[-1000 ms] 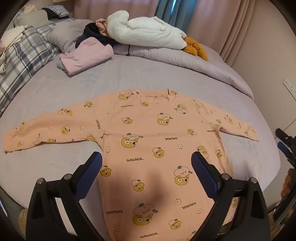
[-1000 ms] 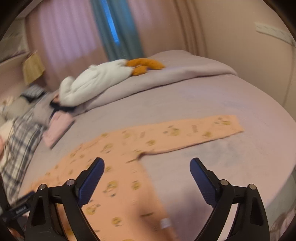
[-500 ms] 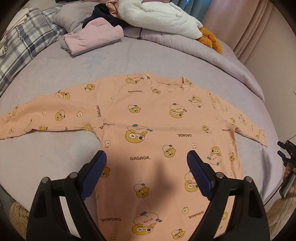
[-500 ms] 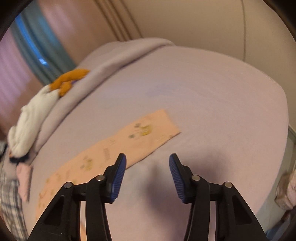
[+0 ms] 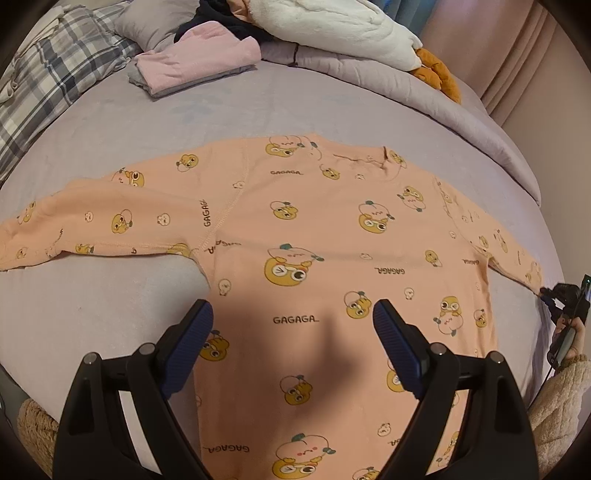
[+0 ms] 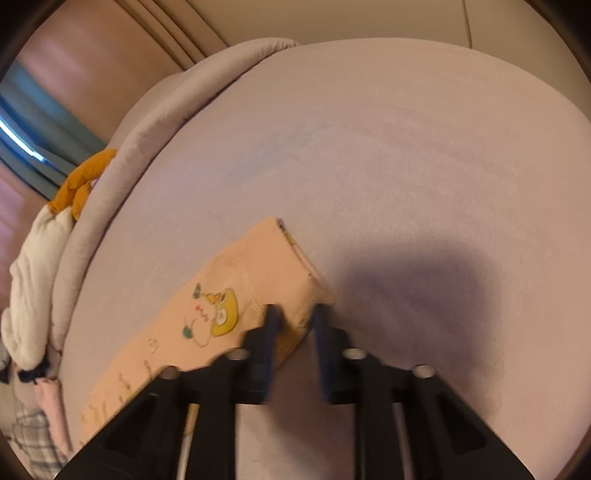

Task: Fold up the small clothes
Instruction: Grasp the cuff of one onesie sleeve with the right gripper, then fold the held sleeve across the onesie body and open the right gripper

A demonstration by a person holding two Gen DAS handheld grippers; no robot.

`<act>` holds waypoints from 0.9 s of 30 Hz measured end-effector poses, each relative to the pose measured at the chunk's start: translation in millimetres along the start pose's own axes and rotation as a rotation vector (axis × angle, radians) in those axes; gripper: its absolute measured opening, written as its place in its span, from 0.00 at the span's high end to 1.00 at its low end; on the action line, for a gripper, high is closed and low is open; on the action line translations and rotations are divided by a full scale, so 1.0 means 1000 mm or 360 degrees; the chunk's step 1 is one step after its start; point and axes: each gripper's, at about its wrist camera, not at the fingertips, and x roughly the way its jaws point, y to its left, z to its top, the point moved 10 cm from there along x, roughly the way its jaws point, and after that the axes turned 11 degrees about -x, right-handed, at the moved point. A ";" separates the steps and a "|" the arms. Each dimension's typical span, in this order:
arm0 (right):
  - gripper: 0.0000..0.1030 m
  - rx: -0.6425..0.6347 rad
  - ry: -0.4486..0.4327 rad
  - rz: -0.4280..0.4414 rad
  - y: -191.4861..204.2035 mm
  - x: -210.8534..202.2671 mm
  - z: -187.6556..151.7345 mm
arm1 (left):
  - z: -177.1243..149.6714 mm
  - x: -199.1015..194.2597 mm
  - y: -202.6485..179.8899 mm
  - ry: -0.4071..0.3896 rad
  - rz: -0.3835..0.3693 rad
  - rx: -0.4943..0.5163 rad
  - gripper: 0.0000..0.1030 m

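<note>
A peach long-sleeved shirt [image 5: 314,236] with cartoon prints lies flat on the lilac bed, sleeves spread left and right. My left gripper [image 5: 293,325] is open and empty, hovering over the shirt's lower body. In the right wrist view the right sleeve's cuff [image 6: 266,266] lies on the sheet. My right gripper [image 6: 295,314] has its fingers close together, straddling the cuff's near corner with a narrow gap; the view is blurred. The right gripper also shows at the sleeve end in the left wrist view [image 5: 554,295].
A folded pink garment [image 5: 195,62] lies at the back of the bed, beside a plaid blanket [image 5: 48,74]. A white plush toy [image 5: 332,22] with orange feet lies on the rolled duvet [image 5: 424,96]. A woven basket [image 5: 33,432] stands below the bed's near left edge.
My right gripper swung to the right sleeve's cuff and narrowed from wide open to almost shut around it. My left gripper moved lower and closer over the shirt's body, staying open.
</note>
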 end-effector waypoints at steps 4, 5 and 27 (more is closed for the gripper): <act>0.91 -0.0064 -0.0118 0.0009 0.004 -0.019 0.019 | 0.002 0.002 0.005 -0.0003 0.0006 -0.0032 0.15; 0.92 -0.0104 -0.0155 0.0010 0.012 -0.030 0.024 | 0.003 0.002 0.005 -0.0002 0.0005 -0.0037 0.15; 0.92 -0.1285 -0.0231 0.0625 0.286 -0.132 -0.087 | 0.018 -0.028 0.037 -0.0124 -0.0022 -0.0161 0.15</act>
